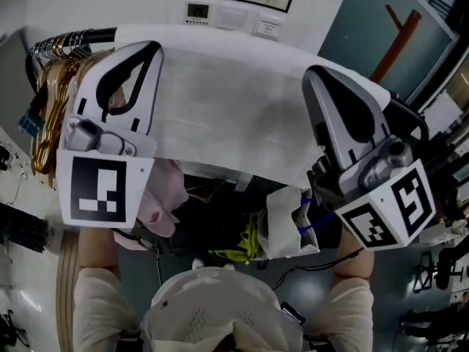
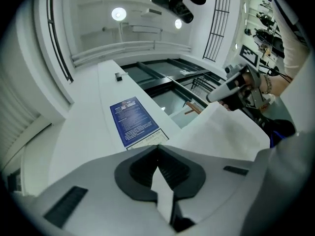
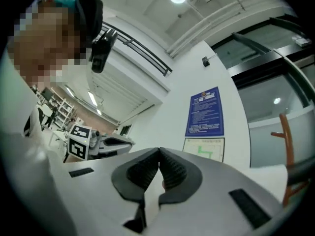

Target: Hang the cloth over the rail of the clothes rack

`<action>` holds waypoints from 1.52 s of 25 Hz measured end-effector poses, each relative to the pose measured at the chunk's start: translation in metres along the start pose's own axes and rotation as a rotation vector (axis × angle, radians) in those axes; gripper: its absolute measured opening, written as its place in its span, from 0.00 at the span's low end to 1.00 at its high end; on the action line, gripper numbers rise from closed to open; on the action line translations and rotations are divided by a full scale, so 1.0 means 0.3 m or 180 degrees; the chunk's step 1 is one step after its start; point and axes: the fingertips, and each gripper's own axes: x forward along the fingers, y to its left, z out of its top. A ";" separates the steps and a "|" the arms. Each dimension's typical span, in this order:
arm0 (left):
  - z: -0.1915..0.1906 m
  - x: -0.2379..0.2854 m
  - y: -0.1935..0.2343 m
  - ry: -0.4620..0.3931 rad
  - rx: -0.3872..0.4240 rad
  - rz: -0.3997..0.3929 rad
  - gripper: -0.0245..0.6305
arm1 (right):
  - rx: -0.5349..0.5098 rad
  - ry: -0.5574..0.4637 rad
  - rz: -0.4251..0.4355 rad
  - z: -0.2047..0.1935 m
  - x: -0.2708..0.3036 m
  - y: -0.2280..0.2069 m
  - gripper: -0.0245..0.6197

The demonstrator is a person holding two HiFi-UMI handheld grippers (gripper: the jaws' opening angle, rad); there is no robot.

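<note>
1. Hangers (image 1: 50,101): a gold-coloured bunch at the far left, hanging from the rail.
2. Rail of the clothes rack (image 1: 84,35): a dark bar running from the upper left; its further run is lost behind the upper left corner of the cloth. Whether the cloth rests on it cannot be told.
3. Left gripper (image 1: 149,48): raised, tip pointing up and away from the person, marker cube (image 1: 102,189) nearest the head. Its fingers (image 2: 140,171) are closed, with a strip of the white fabric pinched between the ribbed pads.
4. Cloth (image 1: 234,108): white, spread wide and flat between the two grippers, held at its left and right portions, the lower edge sagging slightly in the middle. It hangs at rail height, in front of the wall.
5. Pink garment (image 1: 167,196): below the cloth, left of centre, bunched among dark clutter.
6. Person's cap (image 1: 220,306): pale, at the bottom centre, a forearm on either side.
7. Right gripper (image 1: 314,73): raised like its partner, tilted a little inward. Its fingers (image 3: 174,173) are pressed together on the fabric, white showing between the pads.
8. Blue notice (image 3: 205,112): on the white wall beyond the right gripper, with a smaller framed plan just beneath it.
</note>
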 end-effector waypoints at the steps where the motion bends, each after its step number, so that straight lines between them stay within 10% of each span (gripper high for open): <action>1: -0.015 -0.014 -0.021 0.0016 -0.0144 0.0066 0.06 | 0.0012 0.0054 -0.0074 -0.042 -0.021 -0.007 0.07; 7: -0.047 -0.121 -0.227 -0.0221 -0.0758 0.0153 0.06 | -0.0503 0.0195 -0.0769 -0.242 -0.184 -0.038 0.07; 22: -0.447 -0.265 -0.755 0.0377 -0.1587 -0.0363 0.06 | 0.0657 0.0588 -0.1139 -0.817 -0.407 0.110 0.07; 38: -0.620 -0.549 -1.064 0.0650 -0.1911 -0.0937 0.06 | 0.1132 0.1089 -0.0688 -1.163 -0.518 0.439 0.07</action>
